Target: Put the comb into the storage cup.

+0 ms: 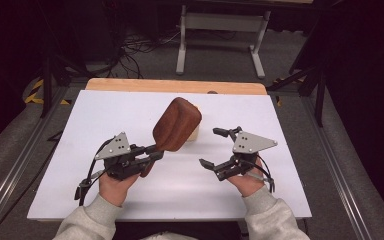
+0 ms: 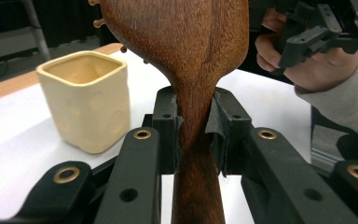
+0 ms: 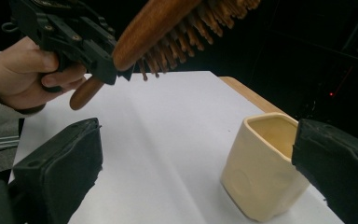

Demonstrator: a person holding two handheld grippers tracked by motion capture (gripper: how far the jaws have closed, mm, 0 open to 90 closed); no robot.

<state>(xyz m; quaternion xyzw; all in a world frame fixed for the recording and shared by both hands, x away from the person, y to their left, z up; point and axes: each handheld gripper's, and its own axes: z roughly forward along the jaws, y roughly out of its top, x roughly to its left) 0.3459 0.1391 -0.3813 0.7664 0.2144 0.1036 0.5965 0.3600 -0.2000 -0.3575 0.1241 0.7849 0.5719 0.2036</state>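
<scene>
Above the white table [image 1: 80, 190], left gripper [image 1: 150, 156] holds a wooden hairbrush [image 1: 176, 124] up off the surface, jaws clamped on the narrow neck where handle meets head. Brush looks rigid, smooth, fairly light; head-heavy, so it could pivot in the grip. Neck seems the right hold. Bristles face down toward a cream square cup [image 3: 261, 168] standing behind it. Right gripper [image 1: 218, 147] spread wide, empty, touching nothing, just beside the cup.
</scene>
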